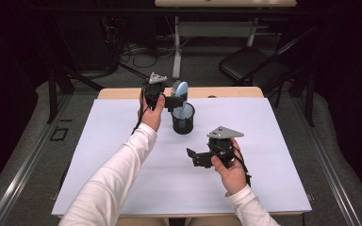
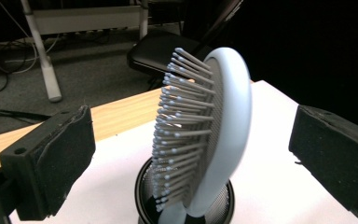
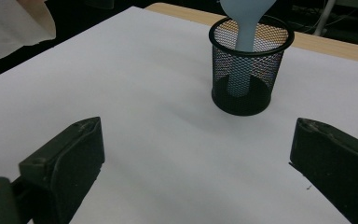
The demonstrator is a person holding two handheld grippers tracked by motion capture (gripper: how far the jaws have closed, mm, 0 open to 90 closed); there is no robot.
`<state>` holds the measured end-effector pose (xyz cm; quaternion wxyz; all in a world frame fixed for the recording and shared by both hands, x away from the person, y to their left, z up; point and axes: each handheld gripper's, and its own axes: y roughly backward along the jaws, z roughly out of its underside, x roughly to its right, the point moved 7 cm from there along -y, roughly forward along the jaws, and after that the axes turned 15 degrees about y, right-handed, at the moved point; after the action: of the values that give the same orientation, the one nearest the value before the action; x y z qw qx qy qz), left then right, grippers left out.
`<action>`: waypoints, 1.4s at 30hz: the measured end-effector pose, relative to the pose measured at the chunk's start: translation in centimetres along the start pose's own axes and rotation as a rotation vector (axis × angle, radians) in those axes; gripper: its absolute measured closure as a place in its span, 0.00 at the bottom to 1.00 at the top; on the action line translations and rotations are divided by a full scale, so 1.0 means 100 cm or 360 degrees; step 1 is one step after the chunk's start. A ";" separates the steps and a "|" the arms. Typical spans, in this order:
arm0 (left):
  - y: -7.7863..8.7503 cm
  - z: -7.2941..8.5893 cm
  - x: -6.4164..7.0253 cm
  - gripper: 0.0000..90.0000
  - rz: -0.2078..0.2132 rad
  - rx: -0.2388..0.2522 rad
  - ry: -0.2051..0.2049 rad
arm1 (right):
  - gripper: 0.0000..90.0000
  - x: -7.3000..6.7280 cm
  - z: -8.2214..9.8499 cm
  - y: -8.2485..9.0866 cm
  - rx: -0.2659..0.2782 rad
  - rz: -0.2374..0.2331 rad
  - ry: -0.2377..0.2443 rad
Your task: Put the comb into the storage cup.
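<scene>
A light blue hairbrush (image 1: 182,89) stands handle-down in a black mesh cup (image 1: 184,120) at the back middle of the white table top (image 1: 118,160). My left gripper (image 1: 173,100) is held up beside the brush head. In the left gripper view its jaws are open on either side of the bristled head (image 2: 200,130), with a gap on both sides of it. My right gripper (image 1: 195,157) hovers low over the table, right of and nearer than the cup, pointing left. In the right gripper view it (image 3: 200,172) is open and empty, with the cup (image 3: 251,79) and brush handle (image 3: 244,42) ahead of it.
A wooden table edge (image 1: 226,92) shows behind the white sheet. Beyond it on the floor stand a black chair (image 1: 250,63), a desk leg (image 1: 176,52) and cables (image 1: 136,54). Dark frame legs (image 1: 52,89) stand to the left.
</scene>
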<state>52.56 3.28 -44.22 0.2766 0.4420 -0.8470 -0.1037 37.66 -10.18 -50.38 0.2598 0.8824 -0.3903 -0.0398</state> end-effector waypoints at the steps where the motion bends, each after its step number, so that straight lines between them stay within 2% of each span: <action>1: 0.001 0.000 0.001 0.01 0.0001 -0.0001 0.0000 | 0.02 -0.001 0.000 0.000 0.0001 -0.0002 -0.0006; 8: 0.010 -0.001 0.002 0.01 0.0006 -0.0020 -0.0012 | 0.01 -0.003 -0.002 0.000 0.0006 -0.0012 0.0018; 29: 0.029 -0.003 0.002 0.01 0.0024 -0.0075 -0.0041 | 0.00 -0.002 -0.005 0.003 0.0019 -0.0014 0.0006; 42: 0.042 0.001 0.002 0.01 0.0062 -0.0103 -0.0053 | 0.00 0.002 -0.004 0.005 0.0025 -0.0005 0.0000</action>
<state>49.51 5.58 -42.50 0.2787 0.4145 -0.8560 -0.1330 37.61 -10.44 -49.73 0.2529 0.8850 -0.3891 -0.0370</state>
